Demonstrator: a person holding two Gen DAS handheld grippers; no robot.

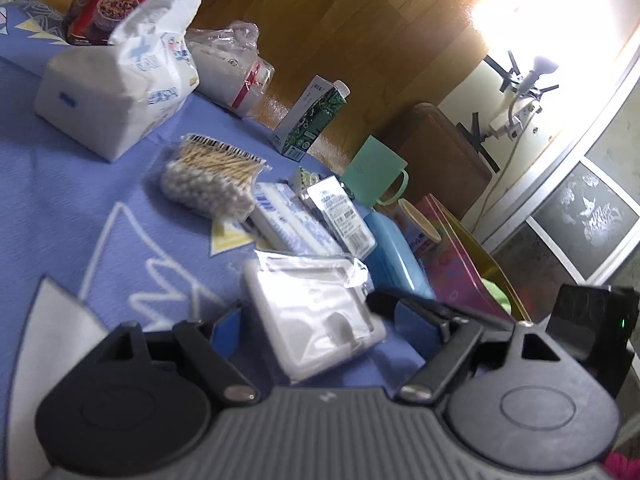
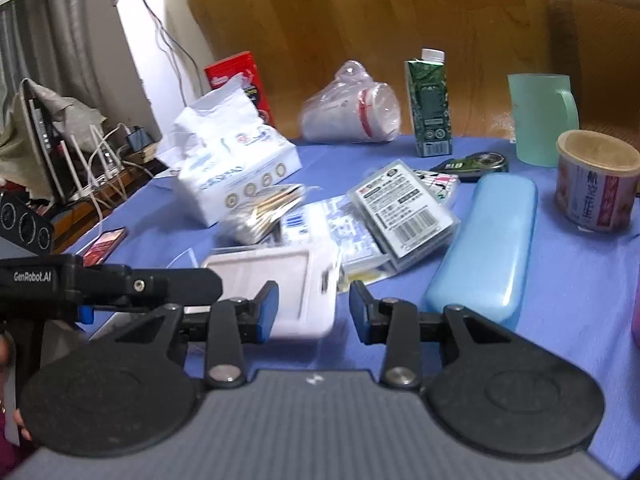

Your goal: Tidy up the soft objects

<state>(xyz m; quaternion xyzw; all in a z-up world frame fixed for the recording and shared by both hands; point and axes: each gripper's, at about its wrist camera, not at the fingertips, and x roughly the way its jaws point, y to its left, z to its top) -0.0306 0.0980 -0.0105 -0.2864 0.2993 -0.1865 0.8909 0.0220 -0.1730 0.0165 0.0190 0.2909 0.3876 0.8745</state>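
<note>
The flat white packet in clear wrap [image 1: 316, 312] [image 2: 280, 280] lies on the blue-clothed desk [image 1: 80, 208] [image 2: 580, 280], nearest of all the clutter to both pairs of tongs. The left tongs [image 1: 324, 320] stand wide open with the packet between their blue pads [image 1: 226, 330]; no pad presses on it. The right tongs [image 2: 312, 312] are partly open, their left pad in front of the packet's near right corner; whether it touches is unclear through the blur, and nothing is gripped. In the right wrist view the left tongs reach in from the left beside the packet. Just beyond it sit a bag of cotton swabs [image 1: 212, 176] [image 2: 260, 212], small printed packs [image 1: 296, 220] [image 2: 404, 208] and a blue case [image 1: 396, 264] [image 2: 484, 240], all crowded together. Farther back are an opened tissue pack [image 1: 116, 92] [image 2: 232, 168], a bagged stack of cups [image 1: 232, 72] [image 2: 352, 108], a green carton [image 1: 312, 116] [image 2: 430, 108], a green mug [image 1: 380, 172] [image 2: 540, 116] and a tin [image 2: 600, 180]. Bare cloth lies left of the packet in the left wrist view and right of the case in the right wrist view; the desk's far edge runs just behind the carton.
</note>
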